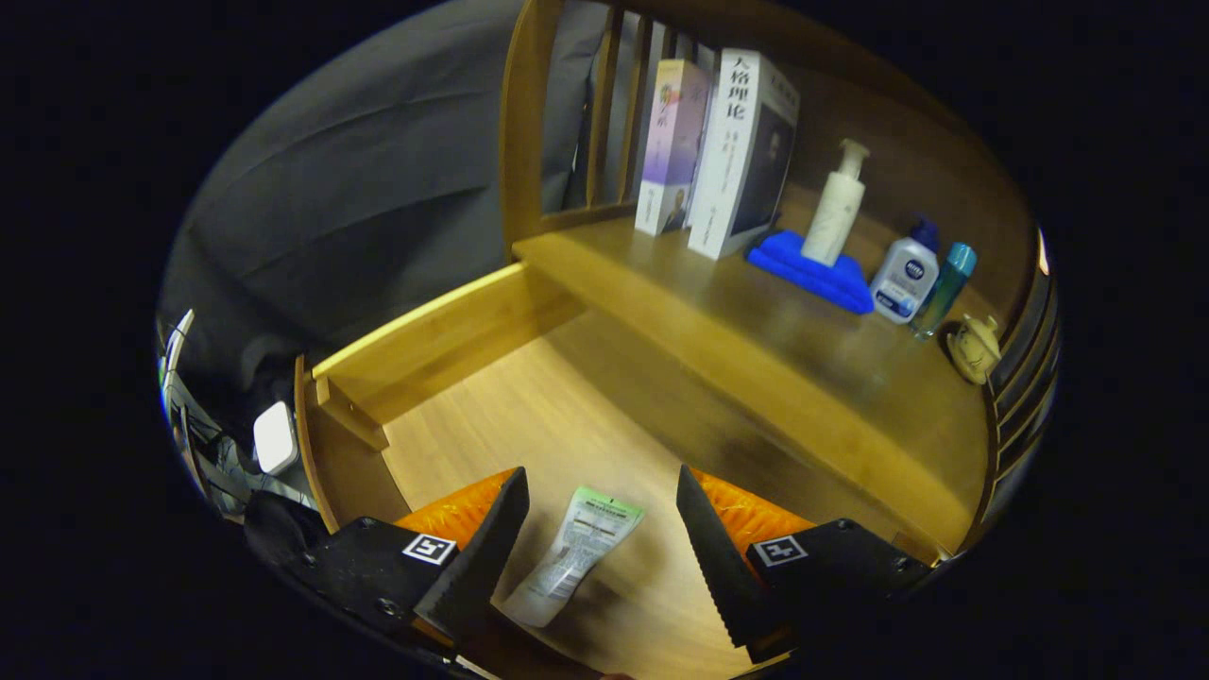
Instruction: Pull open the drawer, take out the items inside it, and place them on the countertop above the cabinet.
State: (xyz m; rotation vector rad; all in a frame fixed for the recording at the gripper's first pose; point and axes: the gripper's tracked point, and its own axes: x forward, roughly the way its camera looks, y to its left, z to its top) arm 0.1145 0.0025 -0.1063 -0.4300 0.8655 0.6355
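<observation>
Drawer [491,397] is standing pulled open: pale wood-grain floor, smooth, with lighter raised side walls catching the light. One flat squeeze tube [571,555] is lying on the drawer floor, white body, green crimped end pointing away from the gripper, small print on it too fine to make out.

Gripper [601,534] is hovering over the drawer with its fingers spread wide; their inner edges are ridged, saw-toothed. The tube is sitting between them, nearer the left finger, but neither finger is pressing on it; whether the left one is grazing it, cannot tell.

Countertop [812,378] beyond the drawer is showing darker, glossy wood with a slatted rail behind. On it, counted: two upright books [718,151], side by side; one folded blue cloth [812,269], soft-looking; one white pump bottle [836,208] standing on that cloth; one white bottle with dark cap [905,274]; one slim teal bottle [945,288] just beside it; one small rounded teapot [975,348] nearest the side rail.
</observation>
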